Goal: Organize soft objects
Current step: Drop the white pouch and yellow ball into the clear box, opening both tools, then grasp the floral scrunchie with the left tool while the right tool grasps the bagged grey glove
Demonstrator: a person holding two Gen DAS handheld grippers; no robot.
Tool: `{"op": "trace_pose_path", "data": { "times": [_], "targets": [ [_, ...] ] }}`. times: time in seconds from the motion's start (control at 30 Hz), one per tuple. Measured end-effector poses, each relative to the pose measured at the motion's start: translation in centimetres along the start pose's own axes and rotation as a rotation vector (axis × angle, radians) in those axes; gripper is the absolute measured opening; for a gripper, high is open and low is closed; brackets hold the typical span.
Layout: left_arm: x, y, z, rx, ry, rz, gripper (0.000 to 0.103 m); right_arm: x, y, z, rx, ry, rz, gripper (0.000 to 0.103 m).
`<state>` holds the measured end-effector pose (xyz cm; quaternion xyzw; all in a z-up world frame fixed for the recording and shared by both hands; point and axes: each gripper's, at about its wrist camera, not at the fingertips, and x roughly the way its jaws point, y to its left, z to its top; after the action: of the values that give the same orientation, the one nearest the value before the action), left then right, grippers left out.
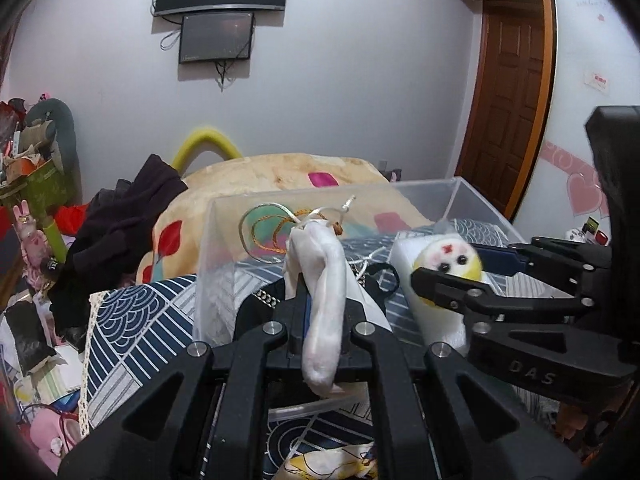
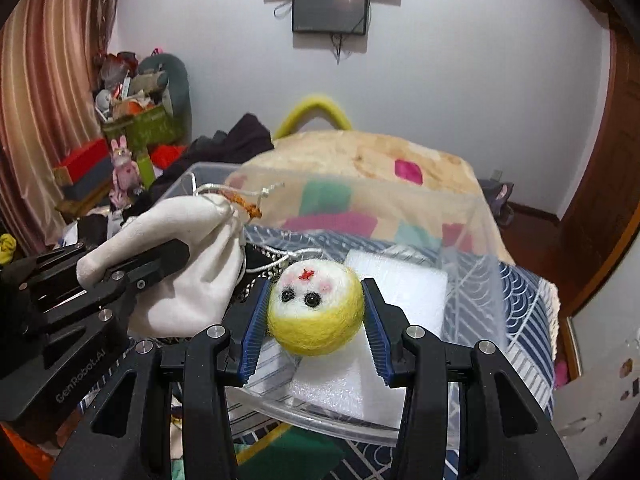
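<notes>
left hand-held gripper clamped on white drawstring pouch, up over the clear bin | right hand-held gripper squeezing yellow felt ball above white foam in bin

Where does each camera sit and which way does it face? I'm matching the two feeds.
Left wrist: on the left gripper, facing the far wall over the clear bin; its fingers pinch a white pouch; right gripper enters from the right.
Right wrist: on the right gripper, same heading; its pads squeeze a yellow felt ball.
Shared: pouch, ball, bin, white foam block.
</notes>
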<state>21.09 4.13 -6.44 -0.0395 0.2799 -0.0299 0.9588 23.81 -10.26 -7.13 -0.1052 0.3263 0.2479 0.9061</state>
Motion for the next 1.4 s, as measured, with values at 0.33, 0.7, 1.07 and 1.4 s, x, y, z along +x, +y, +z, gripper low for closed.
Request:
{"op": "trace_pose_path", "data": {
  "times": [0.33,0.7,1.07,1.4],
  "targets": [
    [-0.9,-0.2,-0.6,-0.005,0.031,-0.042,0.019,-0.4,-0.3,-0.5,0.003,0.031,0.017,0.053],
    [-6.4,-1.1,-0.7,0.017,-0.068,-0.066,0.057,-5.4,-1.4,-0.9,0.011,-0.104,-0.015,0.078],
    [-10.4,-1.4,-3.1,0.0,-0.128,-0.051,0.09,-9.2,-2.6,-3.7,0.06,-0.187,-0.073,0.086],
    [-7.9,0.1,-7.3,-0.06,0.019,-0.037,0.09,-8.4,-3.9,-9.0,0.12,-0.09,-0.131,0.086]
  ]
}}
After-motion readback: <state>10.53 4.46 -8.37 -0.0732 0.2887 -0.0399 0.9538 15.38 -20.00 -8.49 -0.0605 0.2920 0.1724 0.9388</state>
